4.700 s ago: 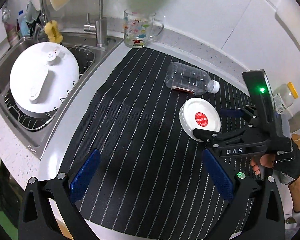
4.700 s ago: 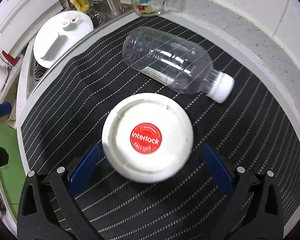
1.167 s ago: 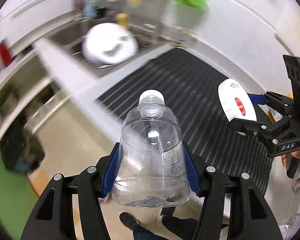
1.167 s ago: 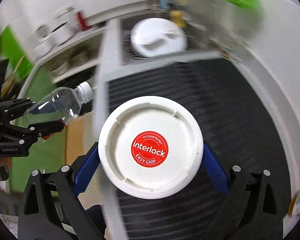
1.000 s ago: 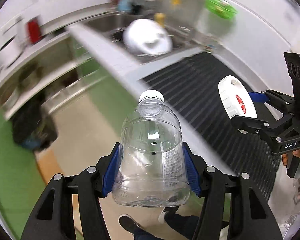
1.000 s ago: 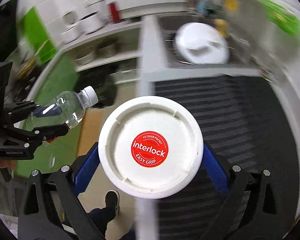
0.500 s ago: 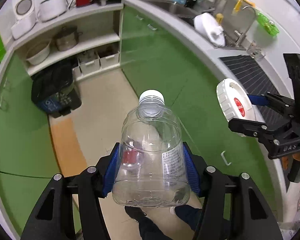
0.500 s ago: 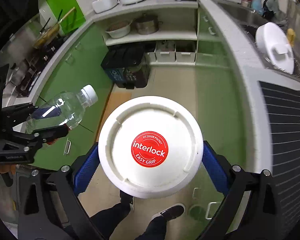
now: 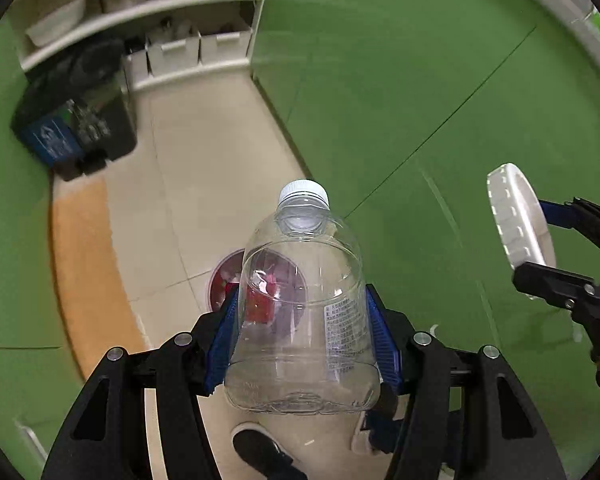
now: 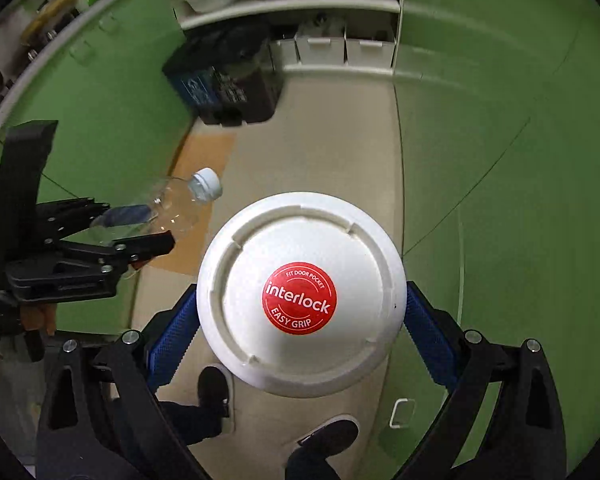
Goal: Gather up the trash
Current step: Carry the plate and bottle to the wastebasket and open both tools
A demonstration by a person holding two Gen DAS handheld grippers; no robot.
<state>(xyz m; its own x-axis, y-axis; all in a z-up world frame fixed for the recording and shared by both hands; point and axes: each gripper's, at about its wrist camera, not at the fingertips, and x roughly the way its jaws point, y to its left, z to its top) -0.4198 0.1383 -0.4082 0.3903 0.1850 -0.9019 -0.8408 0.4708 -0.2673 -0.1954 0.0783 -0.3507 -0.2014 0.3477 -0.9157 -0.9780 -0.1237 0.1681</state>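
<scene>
Trash fills both my tools: left gripper (image 9: 304,336) clamps the clear empty plastic bottle (image 9: 302,308) cap-forward, right gripper (image 10: 300,320) pinches the round white plastic lid (image 10: 300,296) by its rim, both carried above the beige floor (image 9: 180,184), probably towards the red-lined bin (image 9: 226,284) below

The bottle (image 9: 302,312) is clear with a white cap. The lid (image 10: 300,300) is white with a red round sticker lettered in white. Pads (image 10: 171,342) are blue on black frames. Cabinets (image 9: 440,100) are green, the floor (image 9: 204,152) beige, the mat (image 9: 84,272) orange.
</scene>
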